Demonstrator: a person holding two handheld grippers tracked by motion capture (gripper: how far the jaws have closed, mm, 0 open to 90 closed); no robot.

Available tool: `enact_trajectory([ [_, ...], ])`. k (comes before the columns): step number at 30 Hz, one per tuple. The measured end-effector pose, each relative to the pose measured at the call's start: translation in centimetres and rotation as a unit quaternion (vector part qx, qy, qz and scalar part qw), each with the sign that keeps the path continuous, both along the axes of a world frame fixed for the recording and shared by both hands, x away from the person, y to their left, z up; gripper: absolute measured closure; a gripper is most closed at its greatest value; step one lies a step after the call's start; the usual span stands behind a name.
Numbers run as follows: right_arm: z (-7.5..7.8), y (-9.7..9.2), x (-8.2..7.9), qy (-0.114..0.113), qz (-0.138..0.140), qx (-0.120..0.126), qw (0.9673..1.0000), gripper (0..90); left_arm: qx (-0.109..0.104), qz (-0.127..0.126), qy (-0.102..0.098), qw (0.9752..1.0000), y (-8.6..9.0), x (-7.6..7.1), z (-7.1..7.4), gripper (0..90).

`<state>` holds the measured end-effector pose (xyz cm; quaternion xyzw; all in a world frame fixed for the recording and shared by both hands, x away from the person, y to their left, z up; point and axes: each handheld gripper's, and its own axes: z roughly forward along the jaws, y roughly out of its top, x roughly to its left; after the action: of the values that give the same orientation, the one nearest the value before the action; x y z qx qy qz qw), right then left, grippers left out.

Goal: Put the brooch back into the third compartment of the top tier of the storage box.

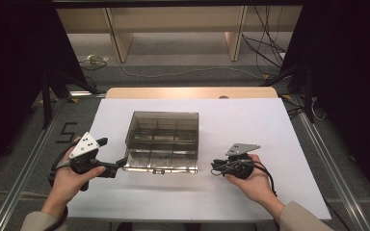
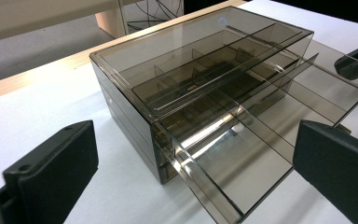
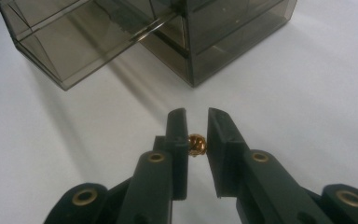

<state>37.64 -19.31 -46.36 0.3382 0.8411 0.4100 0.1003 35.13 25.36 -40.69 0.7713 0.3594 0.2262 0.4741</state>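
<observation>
White surface carries my smoky drawer box. Right of the box, my right gripper pinches a gold bead. Left of the box, my left gripper stands open.

Smoked transparent drawer box at the centre of the white table, upright, its interior split by dividers into compartments; its lowest drawer is pulled out toward the near edge and stands open. Small golden bead, round and shiny, pinched between the two black jaws of the right gripper just above the table surface, near and to the right of the box, apart from it.
</observation>
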Motion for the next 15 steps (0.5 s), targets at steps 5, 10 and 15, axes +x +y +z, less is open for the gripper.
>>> enact_trajectory([
  [5,0.15,-0.09,-0.06,-0.003,-0.001,0.002,1.0,79.8,0.0,0.001,-0.001,1.0,0.02,-0.01,0.05,0.0],
  [10,0.39,-0.19,-0.1,-0.004,-0.004,0.008,1.0,79.9,0.001,0.001,-0.002,1.0,0.02,0.01,0.0,0.0],
  [15,0.5,-0.25,-0.13,-0.004,-0.003,0.009,0.9999,79.9,0.0,0.002,-0.002,1.0,0.04,-0.01,0.03,0.0],
])
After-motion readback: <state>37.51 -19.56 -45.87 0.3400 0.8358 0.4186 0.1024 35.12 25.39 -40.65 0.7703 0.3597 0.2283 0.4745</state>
